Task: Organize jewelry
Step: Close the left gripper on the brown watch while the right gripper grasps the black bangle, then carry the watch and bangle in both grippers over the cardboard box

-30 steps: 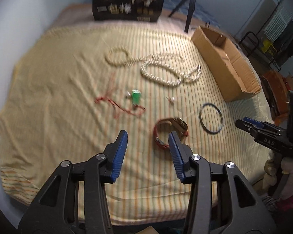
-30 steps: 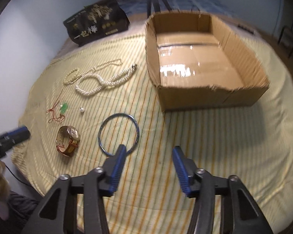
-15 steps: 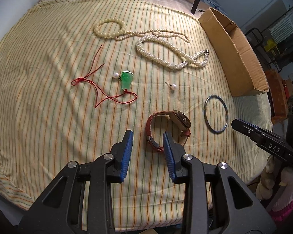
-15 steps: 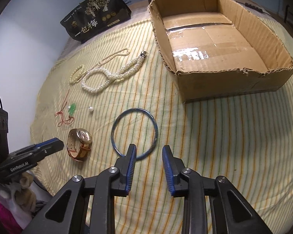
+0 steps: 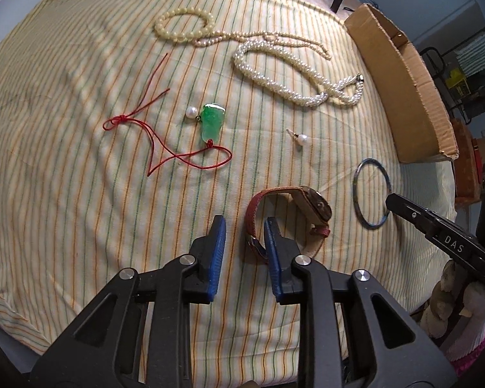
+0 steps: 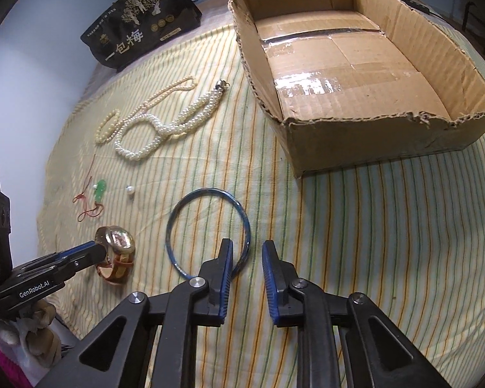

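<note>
A brown-faced watch on a red strap lies on the striped cloth. My left gripper points down over it. Its jaws are closing, with the strap's left loop between them, close to the right pad; the left pad stands clear of it. A thin blue bangle lies flat to the watch's right. My right gripper hangs over its near rim with its jaws closing. The rim runs between them beside the left pad, unpinched. An open cardboard box sits behind with nothing in it.
Farther back on the cloth lie a pearl necklace, a cream bead bracelet, a green pendant on red cord and a pearl earring. A black bag stands at the far edge. The cloth drops off near me.
Both grippers have come down closer to the cloth and their jaws have narrowed. The left now straddles the watch strap and the right straddles the bangle's rim.
</note>
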